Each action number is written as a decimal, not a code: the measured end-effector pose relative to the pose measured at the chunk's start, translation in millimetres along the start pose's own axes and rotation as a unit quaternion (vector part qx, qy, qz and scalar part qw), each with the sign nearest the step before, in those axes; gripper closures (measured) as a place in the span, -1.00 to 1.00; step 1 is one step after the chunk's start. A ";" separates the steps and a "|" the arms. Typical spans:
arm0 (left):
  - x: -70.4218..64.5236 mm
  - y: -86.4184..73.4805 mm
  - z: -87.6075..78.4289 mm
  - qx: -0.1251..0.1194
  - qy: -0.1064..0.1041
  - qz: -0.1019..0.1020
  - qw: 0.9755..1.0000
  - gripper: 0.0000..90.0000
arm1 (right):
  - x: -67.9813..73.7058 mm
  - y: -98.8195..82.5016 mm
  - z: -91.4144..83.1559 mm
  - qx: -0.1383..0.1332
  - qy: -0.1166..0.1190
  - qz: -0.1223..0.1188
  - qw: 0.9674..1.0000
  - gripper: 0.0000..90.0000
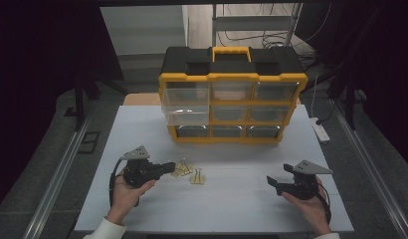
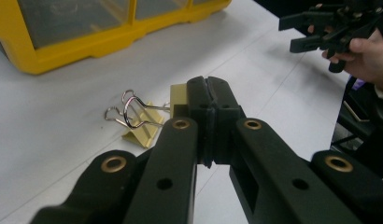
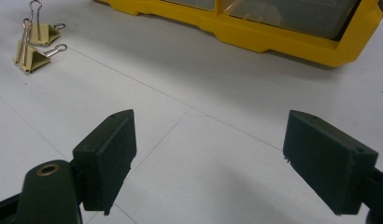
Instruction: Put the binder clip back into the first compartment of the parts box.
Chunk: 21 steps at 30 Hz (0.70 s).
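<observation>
Two tools are held over a white surface point(image 1: 142, 124), one in each of the person's hands. The left tool point(image 2: 209, 88) has its jaws pressed fully together; in the left gripper view the pads meet along one seam, and I cannot tell whether anything thin is caught between them. A pale yellow binder clip point(image 2: 179, 95) sits directly behind its tip in that view, partly hidden, so contact with it cannot be judged. Just to the left of that tip lies another binder clip point(image 2: 139, 122) with its silver wire handles folded over and resting on the surface.

In the high view the left tool point(image 1: 168, 168) points right toward a small cluster of yellow binder clips point(image 1: 188, 172) lying on the near-left part of the surface, its tip just beside them. The left hand point(image 1: 126, 191) grips the body from below.

The right tool point(image 1: 272, 183) is at the near right, well apart from the clips, held in the right hand point(image 1: 307, 204). Its jaws stand wide apart with nothing between them, bare surface showing in the gap in the right gripper view.

At the far side stands a yellow and black drawer organiser point(image 1: 233, 94) with clear drawers; one drawer point(image 1: 186, 115) in its left column sticks out.
</observation>
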<state>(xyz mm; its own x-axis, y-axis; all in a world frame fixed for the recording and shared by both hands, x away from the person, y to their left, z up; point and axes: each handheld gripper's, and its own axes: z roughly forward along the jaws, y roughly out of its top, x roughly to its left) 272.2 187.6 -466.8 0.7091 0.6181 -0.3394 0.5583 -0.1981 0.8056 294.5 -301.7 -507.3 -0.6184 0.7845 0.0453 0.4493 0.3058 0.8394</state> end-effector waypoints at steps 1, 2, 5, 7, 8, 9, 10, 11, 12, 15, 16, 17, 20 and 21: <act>-0.7 0.7 -1.6 -0.003 -0.001 0.001 1.000 0.99 | 0.1 0.1 -0.2 0.001 -0.002 0.001 1.000 -0.61; -1.5 1.5 -3.1 -0.006 -0.001 0.003 1.000 0.99 | -0.1 0.1 -0.4 0.000 -0.002 0.000 1.000 -0.61; -4.1 4.5 -8.4 -0.019 0.001 0.009 1.000 0.99 | -0.2 0.3 -1.6 -0.004 -0.003 0.002 1.000 -0.60; -5.8 6.3 -12.5 -0.029 -0.002 0.009 1.000 0.99 | -0.8 0.4 -2.4 -0.006 -0.004 0.001 1.000 -0.60; -6.5 7.2 -14.4 -0.033 -0.001 0.011 0.999 0.99 | -1.2 0.4 -2.5 -0.006 -0.005 0.003 1.000 -0.60; -7.4 8.0 -16.1 -0.036 0.001 0.012 0.999 0.99 | -1.6 0.3 -2.4 -0.006 -0.005 0.003 1.000 -0.60; -8.1 8.8 -17.9 -0.040 0.003 0.013 0.999 0.99 | -1.8 0.3 -2.3 -0.005 -0.008 0.003 1.000 -0.60; -8.5 9.6 -19.7 -0.043 0.003 0.015 0.999 0.99 | -2.0 0.3 -2.2 -0.005 -0.008 0.004 1.000 -0.60; -9.3 10.5 -21.6 -0.046 0.005 0.015 0.999 0.99 | -2.1 0.4 -2.2 -0.005 -0.008 0.004 1.000 -0.60; -12.1 14.4 -28.2 -0.056 0.006 0.018 0.998 0.99 | -2.2 0.4 -2.3 -0.006 -0.008 0.004 1.000 -0.60; -13.4 16.6 -30.5 -0.059 0.003 0.018 0.998 0.99 | -2.3 0.2 -2.2 -0.006 -0.009 0.004 1.000 -0.60; -14.7 19.4 -33.0 -0.058 0.003 0.022 0.998 0.99 | -2.5 0.0 -2.1 -0.006 -0.010 0.005 1.000 -0.60; -17.5 27.0 -40.4 -0.072 0.004 0.029 0.997 0.99 | -3.3 0.0 -3.4 -0.012 -0.013 0.012 1.000 -0.60; -18.1 30.0 -42.7 -0.077 0.000 0.029 0.997 0.99 | -3.5 0.0 -3.8 -0.012 -0.016 0.012 1.000 -0.60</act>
<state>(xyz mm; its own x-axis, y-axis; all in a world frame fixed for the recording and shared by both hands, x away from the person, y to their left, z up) 257.7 203.0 -415.7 0.7385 0.6086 -0.2903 0.4437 -0.1144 0.8888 294.2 -306.4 -505.5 -0.5871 0.8080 0.0493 0.4486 0.2740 0.8507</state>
